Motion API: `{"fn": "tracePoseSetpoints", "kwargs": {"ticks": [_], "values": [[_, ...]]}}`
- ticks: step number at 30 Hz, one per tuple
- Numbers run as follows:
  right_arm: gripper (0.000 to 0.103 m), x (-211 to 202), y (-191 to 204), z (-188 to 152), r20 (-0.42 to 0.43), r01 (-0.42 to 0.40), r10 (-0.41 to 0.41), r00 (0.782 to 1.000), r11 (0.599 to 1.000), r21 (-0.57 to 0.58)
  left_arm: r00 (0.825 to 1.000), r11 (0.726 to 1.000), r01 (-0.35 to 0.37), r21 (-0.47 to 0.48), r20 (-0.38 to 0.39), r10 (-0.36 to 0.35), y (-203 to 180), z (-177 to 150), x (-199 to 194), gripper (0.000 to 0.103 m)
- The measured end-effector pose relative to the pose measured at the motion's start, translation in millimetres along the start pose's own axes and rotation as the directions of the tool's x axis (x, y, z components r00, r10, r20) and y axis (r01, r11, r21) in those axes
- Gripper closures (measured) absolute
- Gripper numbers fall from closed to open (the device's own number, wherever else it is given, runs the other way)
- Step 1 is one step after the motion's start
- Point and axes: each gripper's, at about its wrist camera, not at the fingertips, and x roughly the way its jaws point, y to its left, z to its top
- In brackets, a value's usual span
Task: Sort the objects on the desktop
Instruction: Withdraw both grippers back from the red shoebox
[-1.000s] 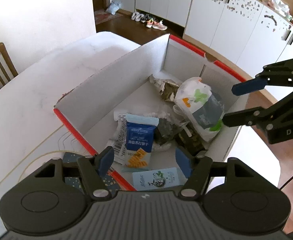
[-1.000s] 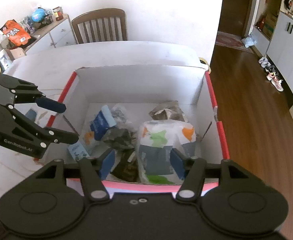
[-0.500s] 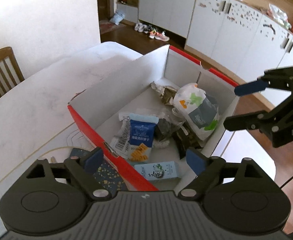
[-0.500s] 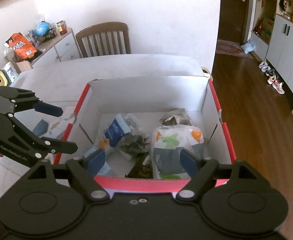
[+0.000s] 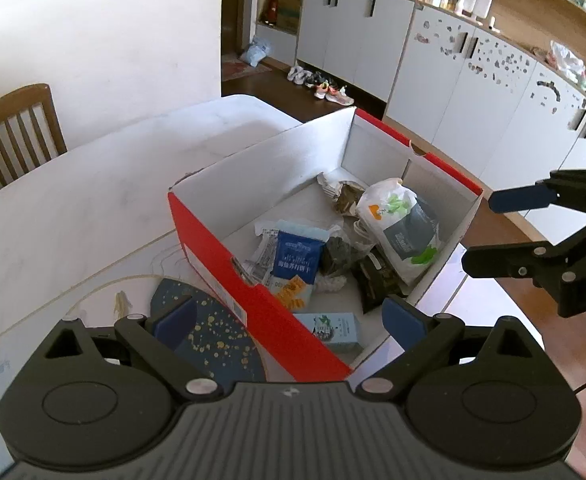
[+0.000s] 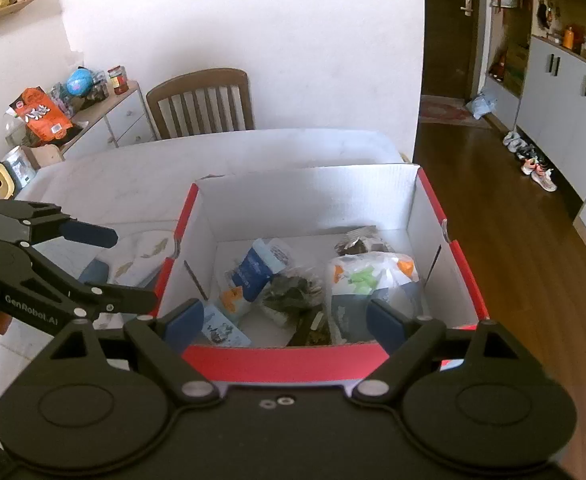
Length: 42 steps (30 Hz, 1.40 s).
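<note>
1. A red cardboard box [image 5: 253, 292] with white inside walls sits on the white table [image 5: 73, 208], and the sorted stuff is already in it.
2. Inside the box, going by the left wrist view: a blue cracker packet [image 5: 295, 260] roughly in the middle, a small light-blue carton [image 5: 335, 328] at its 6 o'clock, and a big white bag with green and orange prints [image 5: 401, 226] out at 2 o'clock. A dark crumpled wrapper [image 5: 341, 254] is wedged between the packet and the bag.
3. The left gripper [image 5: 285, 316] has just been opening; its jaws now stand wide apart, straddling the box's near corner, with nothing pinched.
4. Same for the right gripper [image 6: 285, 320]: jaws just spread wide and gripping nothing, hanging over the near red rim, box contents showing in the gap.
5. A dark blue speckled mat [image 5: 209, 336] lies on the table right beside the box, at about 8 o'clock from it.
6. A wooden chair [image 6: 201, 104] stands at the table's far edge, 12 o'clock in the right wrist view.
</note>
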Motion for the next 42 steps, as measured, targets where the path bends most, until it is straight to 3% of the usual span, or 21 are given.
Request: {"fn": "tracePoseSetpoints", "kwargs": {"ticks": [17, 42], "values": [[0.014, -10.3, 36.6, -19.3, 0.026, 0.047, -0.047, 0.999, 0.999, -0.001, 0.995, 0.999, -0.046, -0.016, 0.084, 0.047, 4.9, -29.4, -44.4, 0.004], [0.014, -13.2, 45.4, -26.4, 0.009, 0.055, -0.055, 0.998, 0.998, -0.009, 0.996, 0.999, -0.044, -0.024, 0.078, 0.046, 3.5, -40.6, -47.5, 0.004]]}}
